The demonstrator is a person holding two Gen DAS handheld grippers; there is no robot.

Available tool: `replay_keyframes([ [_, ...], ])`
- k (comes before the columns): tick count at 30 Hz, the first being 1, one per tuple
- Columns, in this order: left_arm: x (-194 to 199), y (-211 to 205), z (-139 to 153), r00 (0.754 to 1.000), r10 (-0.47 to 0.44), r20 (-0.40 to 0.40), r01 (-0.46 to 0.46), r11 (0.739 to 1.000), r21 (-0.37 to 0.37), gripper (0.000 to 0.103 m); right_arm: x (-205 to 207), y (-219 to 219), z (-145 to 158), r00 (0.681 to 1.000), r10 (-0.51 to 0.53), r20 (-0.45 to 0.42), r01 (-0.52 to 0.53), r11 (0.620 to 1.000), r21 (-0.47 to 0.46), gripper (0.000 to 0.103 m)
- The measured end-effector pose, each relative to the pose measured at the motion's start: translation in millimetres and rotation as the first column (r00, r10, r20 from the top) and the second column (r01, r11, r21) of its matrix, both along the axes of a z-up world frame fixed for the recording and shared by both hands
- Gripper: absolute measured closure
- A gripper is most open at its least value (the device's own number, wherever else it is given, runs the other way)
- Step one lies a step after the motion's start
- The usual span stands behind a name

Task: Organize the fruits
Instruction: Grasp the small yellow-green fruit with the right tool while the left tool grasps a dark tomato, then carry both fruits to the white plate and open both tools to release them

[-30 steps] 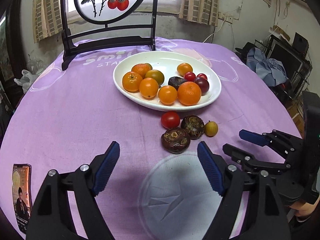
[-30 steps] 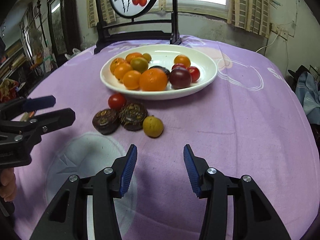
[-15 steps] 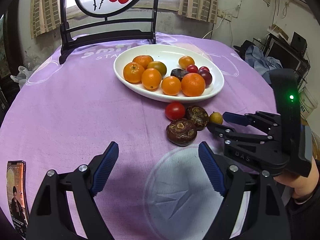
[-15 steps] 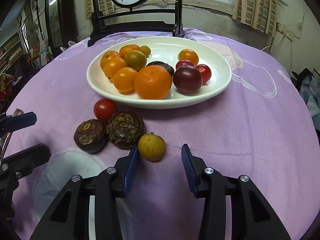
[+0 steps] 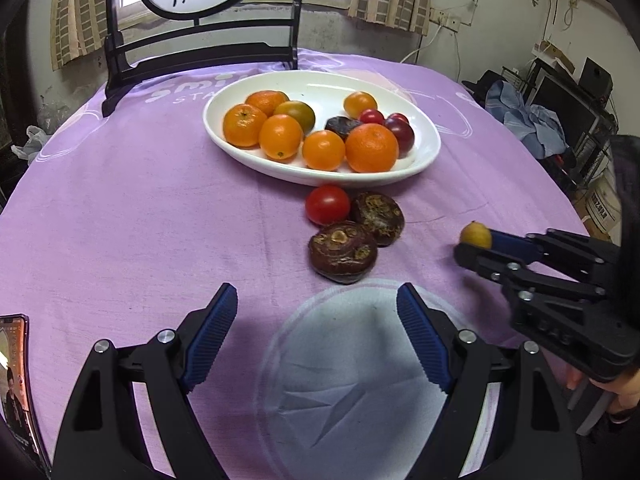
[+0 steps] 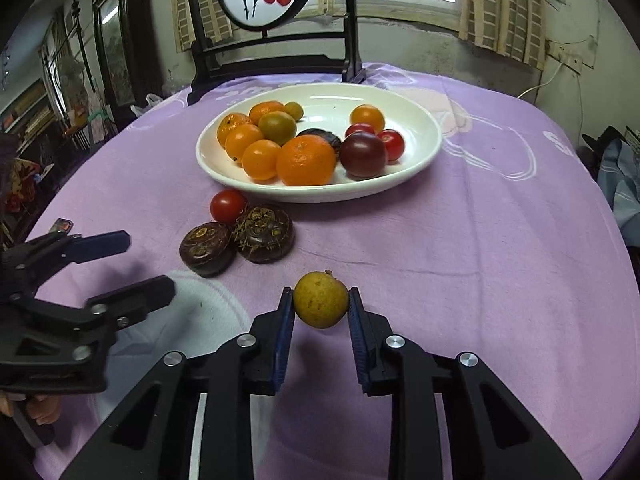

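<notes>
plate [image 6: 420,160] behind tomato [image 6: 228,205], 2 water chestnuts [image 6: 262,234] before it

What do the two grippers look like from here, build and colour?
Both match: the left gripper and right gripper have black angular frames with triangular cut-outs, silver bolt heads, and blue ribbed pads lining the jaws. A dark sleeve shows behind the right one.

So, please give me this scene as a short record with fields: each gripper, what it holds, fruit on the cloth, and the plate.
right gripper: shut on yellow fruit, lifted off the cloth
left gripper: open, empty
on cloth: red tomato, two brown fruits, touching in a cluster
plate: white, holds oranges, tomatoes, dark fruit
left to move: the three on the cloth
</notes>
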State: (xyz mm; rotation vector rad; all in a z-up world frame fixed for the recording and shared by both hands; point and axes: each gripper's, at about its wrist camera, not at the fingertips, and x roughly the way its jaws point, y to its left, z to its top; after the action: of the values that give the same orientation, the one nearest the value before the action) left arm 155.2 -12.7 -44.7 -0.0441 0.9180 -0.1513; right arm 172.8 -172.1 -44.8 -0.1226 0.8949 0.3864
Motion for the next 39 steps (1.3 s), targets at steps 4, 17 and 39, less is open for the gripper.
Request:
replay_keyframes([
  [4, 6.8, -12.4, -7.6, 1.000, -0.004, -0.022, 0.006, 0.998, 0.059, 0.030, -8.2, -16.0, 6.8, 1.000, -0.014, 0.015, 0.013, 0.999, 0.046, 0.076],
  [17, 37.9, -33.1, -16.7, 0.999, -0.011, -0.048, 0.016, 0.993, 0.115, 0.061, -8.9, -35.0, 10.9, 1.000, -0.016, 0.020, 0.014, 0.993, 0.119, 0.076],
  [39, 22.6, -0.3, 83.1, 0.991, -0.048, 0.123, 0.044, 0.998, 0.039, 0.061, 11.3, -7.9, 72.7, 0.983, 0.027, 0.181, -0.042, 0.996, 0.079, 0.076],
])
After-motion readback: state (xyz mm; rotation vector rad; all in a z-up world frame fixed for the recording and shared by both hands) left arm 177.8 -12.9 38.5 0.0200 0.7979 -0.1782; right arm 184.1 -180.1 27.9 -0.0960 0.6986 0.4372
